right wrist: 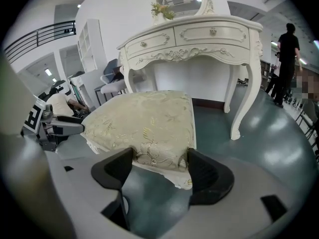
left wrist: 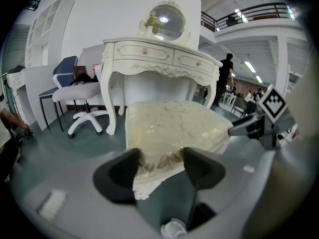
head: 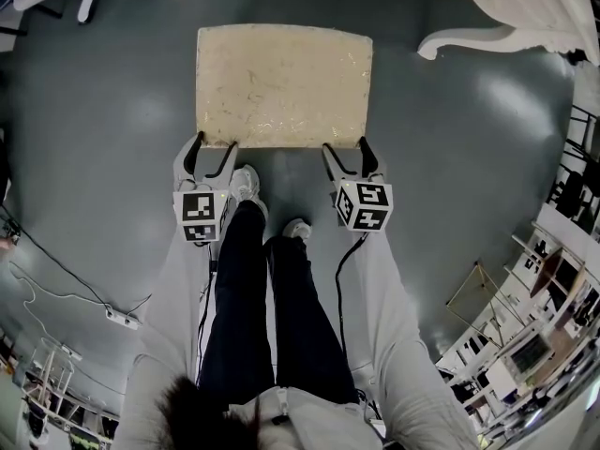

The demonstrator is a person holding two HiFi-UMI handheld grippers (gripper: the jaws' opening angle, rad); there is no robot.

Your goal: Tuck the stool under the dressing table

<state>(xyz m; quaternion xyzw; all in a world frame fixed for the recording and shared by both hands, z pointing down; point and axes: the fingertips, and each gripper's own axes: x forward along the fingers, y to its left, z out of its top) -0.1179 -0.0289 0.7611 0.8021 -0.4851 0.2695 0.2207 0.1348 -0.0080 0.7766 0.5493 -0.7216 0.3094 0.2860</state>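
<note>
The stool [head: 283, 84] has a cream, gold-patterned cushion and stands on the grey floor just in front of my feet. My left gripper [head: 211, 148] is at its near left corner and my right gripper [head: 344, 148] at its near right corner. Both are open, each straddling a cushion corner. In the left gripper view the stool [left wrist: 174, 126] corner lies between the jaws of the left gripper [left wrist: 162, 163]. The right gripper view shows the same for the right gripper [right wrist: 159, 166] and stool [right wrist: 144, 121]. The white dressing table [right wrist: 194, 39] stands beyond the stool, with only its edge [head: 525, 7] showing at the head view's top right.
A white office chair [left wrist: 79, 98] stands left of the dressing table. A person in black [right wrist: 286, 59] stands far off at the right. A power strip with cable [head: 122, 319] lies on the floor at my left. Shelving [head: 544, 326] lines the right side.
</note>
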